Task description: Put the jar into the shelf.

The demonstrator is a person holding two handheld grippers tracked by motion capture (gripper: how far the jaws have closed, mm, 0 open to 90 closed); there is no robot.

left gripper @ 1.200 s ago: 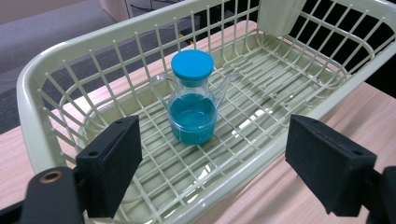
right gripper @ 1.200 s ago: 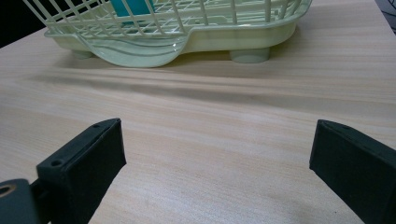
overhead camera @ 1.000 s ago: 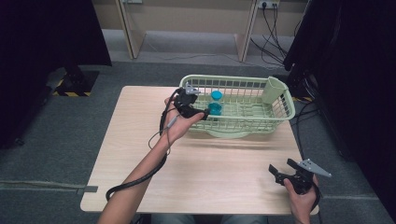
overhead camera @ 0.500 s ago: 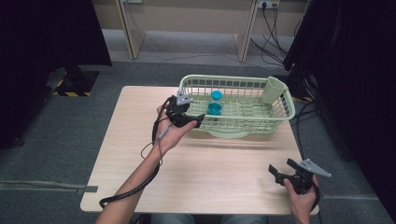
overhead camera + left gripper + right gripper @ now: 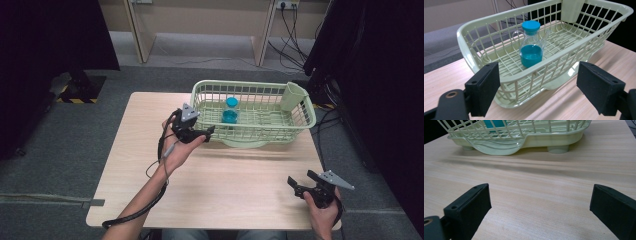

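At frame centre, the left gripper [image 5: 207, 133] hangs spread and empty beside the basket [image 5: 300, 121], apparently lined up on its blue-capped bottle [image 5: 230, 112].

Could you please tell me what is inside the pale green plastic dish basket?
A clear jug with a blue lid, part-filled with blue liquid, stands in the pale green plastic dish basket; a corner cup's contents are hidden.

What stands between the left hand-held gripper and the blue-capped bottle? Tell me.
The basket's near wall separates the left hand-held gripper from the blue-capped bottle, per the left gripper view.
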